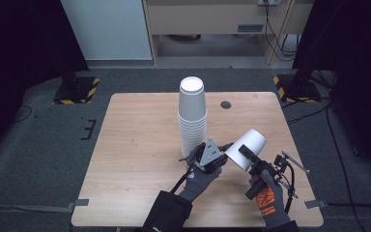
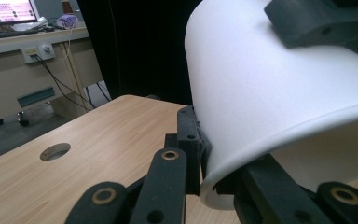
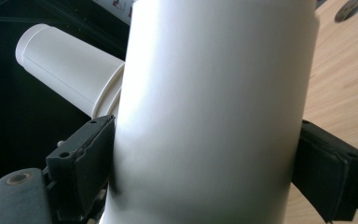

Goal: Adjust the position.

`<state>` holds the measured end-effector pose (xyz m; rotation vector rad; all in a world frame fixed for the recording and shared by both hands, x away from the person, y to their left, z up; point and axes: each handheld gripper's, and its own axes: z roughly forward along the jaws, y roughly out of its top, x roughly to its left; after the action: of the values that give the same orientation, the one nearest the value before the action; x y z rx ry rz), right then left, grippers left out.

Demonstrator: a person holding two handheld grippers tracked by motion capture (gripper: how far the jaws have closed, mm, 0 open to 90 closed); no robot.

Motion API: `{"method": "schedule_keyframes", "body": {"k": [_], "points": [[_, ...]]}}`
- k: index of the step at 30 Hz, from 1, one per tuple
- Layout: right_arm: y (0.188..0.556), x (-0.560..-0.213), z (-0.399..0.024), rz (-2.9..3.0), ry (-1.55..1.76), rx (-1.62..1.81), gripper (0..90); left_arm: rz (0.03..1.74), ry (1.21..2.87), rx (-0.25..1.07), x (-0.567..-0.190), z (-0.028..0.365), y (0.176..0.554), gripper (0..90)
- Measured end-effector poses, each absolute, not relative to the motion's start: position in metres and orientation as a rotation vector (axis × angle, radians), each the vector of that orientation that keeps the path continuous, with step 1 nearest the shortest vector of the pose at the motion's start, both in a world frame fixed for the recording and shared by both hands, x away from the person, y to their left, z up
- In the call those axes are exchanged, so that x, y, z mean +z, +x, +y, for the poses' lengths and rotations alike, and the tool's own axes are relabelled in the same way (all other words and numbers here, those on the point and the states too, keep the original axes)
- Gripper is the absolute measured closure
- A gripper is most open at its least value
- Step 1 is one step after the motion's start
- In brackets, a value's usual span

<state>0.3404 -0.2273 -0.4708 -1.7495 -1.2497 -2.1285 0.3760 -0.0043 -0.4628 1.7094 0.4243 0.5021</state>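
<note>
Two hand-held tools meet over the near right part of the pale wooden bench (image 1: 140, 145), both on one loose white paper cup (image 1: 246, 149). From the high view the cup lies tilted in the air, its closed base up and away to the right, its open mouth down and toward the left tool (image 1: 211, 155).

The right tool (image 1: 251, 157), held by a hand in a grey and orange glove (image 1: 269, 200), is clenched across the cup's body: in the right gripper view a black jaw presses each side of the cup wall (image 3: 214, 116), one at lower left and one at lower right. The left tool, held by a hand in a grey glove (image 1: 200, 181), comes at the cup's mouth. In the left gripper view (image 2: 205, 177) its black jaws close on the cup's rolled rim (image 2: 279, 93), one jaw against the outside of the wall and the other under the lip, so it is pinching the rim.

Behind the two tools, near the middle of the bench, stands a tall stack of white paper cups (image 1: 192, 116), mouths down, the top cup's base facing up. The stack is just beside the left tool in the high view; whether they touch cannot be told. It also shows at upper left in the right gripper view (image 3: 65, 70), lying slantwise there because the camera is turned.

A small round dark hole (image 1: 226, 104) sits in the bench top toward the far edge, right of the stack, and shows again in the left gripper view (image 2: 55, 151).
</note>
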Motion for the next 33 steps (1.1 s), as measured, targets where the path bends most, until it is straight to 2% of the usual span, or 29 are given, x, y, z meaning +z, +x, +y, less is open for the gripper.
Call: {"method": "schedule_keyframes", "body": {"k": [12, 33], "points": [[0.344, -0.468, -0.243, -1.298, -1.8, -2.197, 15.6, 0.407, 1.754, 0.463, -0.462, 0.011, 0.363, 85.1], [0.35, -0.472, -0.27, -1.499, -1.988, -2.237, 16.9, 0.458, 1.794, 0.435, -0.454, 0.064, 0.348, 85.7]]}}
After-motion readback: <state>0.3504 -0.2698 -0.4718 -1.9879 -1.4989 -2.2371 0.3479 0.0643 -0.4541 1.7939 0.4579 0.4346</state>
